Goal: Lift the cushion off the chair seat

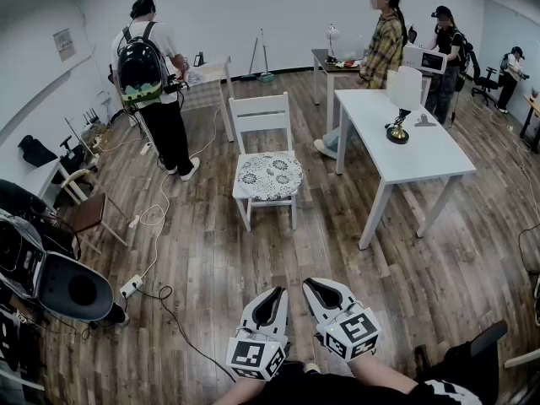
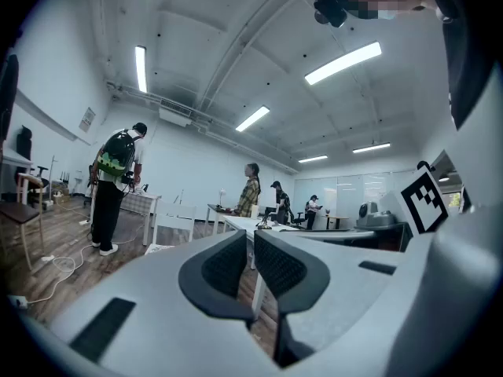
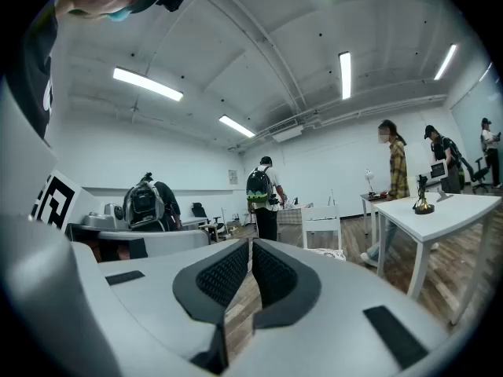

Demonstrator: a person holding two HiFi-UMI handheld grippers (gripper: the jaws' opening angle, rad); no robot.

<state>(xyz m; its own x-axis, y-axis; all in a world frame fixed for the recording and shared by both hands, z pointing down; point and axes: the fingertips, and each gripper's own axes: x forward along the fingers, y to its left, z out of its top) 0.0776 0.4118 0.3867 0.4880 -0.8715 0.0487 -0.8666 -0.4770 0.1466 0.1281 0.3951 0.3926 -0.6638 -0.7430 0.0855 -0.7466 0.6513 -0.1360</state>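
Note:
A white wooden chair [image 1: 261,115] stands in the middle of the room, a few steps ahead of me. A round cushion [image 1: 270,175] with a flower pattern lies flat on its seat. Both grippers are held low and near my body, far short of the chair. My left gripper [image 1: 274,294] is shut with nothing in it, and my right gripper [image 1: 314,285] beside it is shut and empty too. In the left gripper view the jaws [image 2: 250,238] point level towards the chair [image 2: 177,222]. In the right gripper view the gripper [image 3: 250,246] faces the chair [image 3: 322,220] and the cushion [image 3: 332,252].
A white table [image 1: 422,154] with a lamp [image 1: 402,99] stands right of the chair. A person with a backpack [image 1: 150,78] stands to its left, others at the back right. A power strip [image 1: 131,287] and cables lie on the wooden floor; a small wooden chair [image 1: 89,209] sits at left.

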